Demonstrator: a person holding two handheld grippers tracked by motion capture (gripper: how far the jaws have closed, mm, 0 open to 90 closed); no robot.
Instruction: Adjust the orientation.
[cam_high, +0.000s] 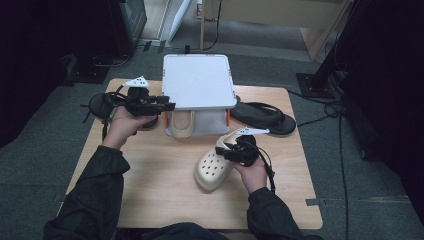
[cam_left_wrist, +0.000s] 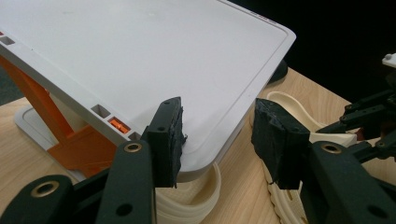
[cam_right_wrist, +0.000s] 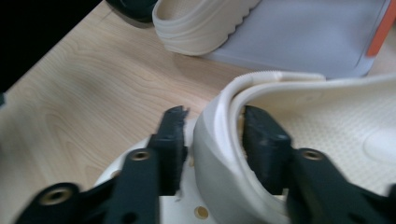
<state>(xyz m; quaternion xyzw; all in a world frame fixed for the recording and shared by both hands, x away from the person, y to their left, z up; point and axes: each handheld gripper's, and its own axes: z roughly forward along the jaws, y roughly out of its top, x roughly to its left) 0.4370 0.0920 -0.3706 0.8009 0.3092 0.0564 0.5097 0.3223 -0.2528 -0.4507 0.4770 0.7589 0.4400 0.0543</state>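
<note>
A cream clog (cam_high: 214, 170) lies at lower centre of the frame on the wooden surface (cam_high: 160, 200), its side wall between the jaws of the right tool (cam_high: 229, 150), which stand released, pads off the wall. At upper left, the left tool (cam_high: 167, 106) hovers half-spread and empty beside a white two-tier rack (cam_high: 197, 80), with a second cream clog (cam_high: 181, 122) beneath it. A black sandal (cam_high: 265, 117) lies at right.
</note>
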